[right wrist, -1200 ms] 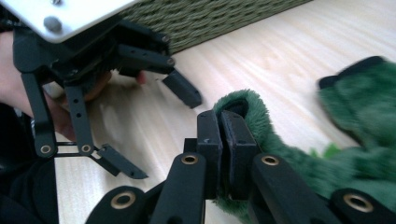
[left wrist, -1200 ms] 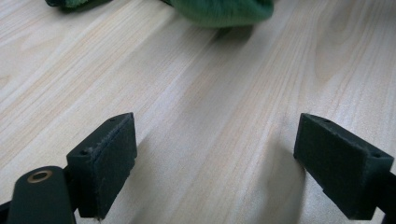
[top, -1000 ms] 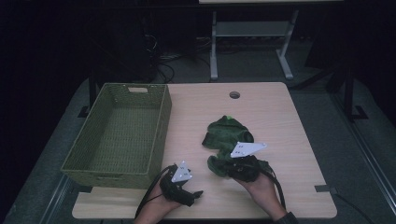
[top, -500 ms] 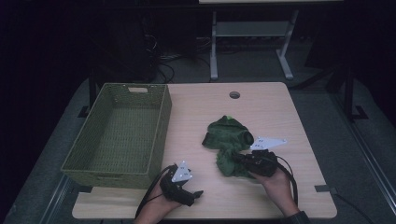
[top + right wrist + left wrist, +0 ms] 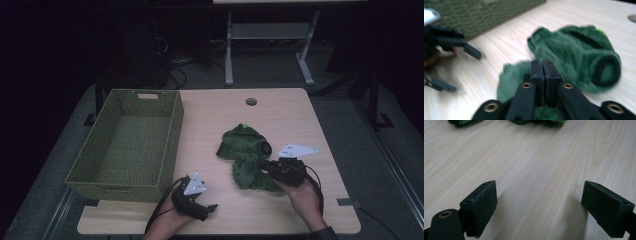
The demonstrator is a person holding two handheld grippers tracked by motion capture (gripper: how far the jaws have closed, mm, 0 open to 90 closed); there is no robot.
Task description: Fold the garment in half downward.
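Right gripper clamped on crumpled dark green fleece garment, not yet in olive woven basket; left gripper resting apart on pale wooden worktop.

The high view is dim: the room around the table is almost black, and only the pale tabletop catches soft light from above, without glare. The left gripper view is bright and sharp; each pad of the left gripper throws a soft shadow on the wood just ahead of it. The right gripper view is smeared by motion blur, so the green garment beyond the right gripper looks fuzzy.
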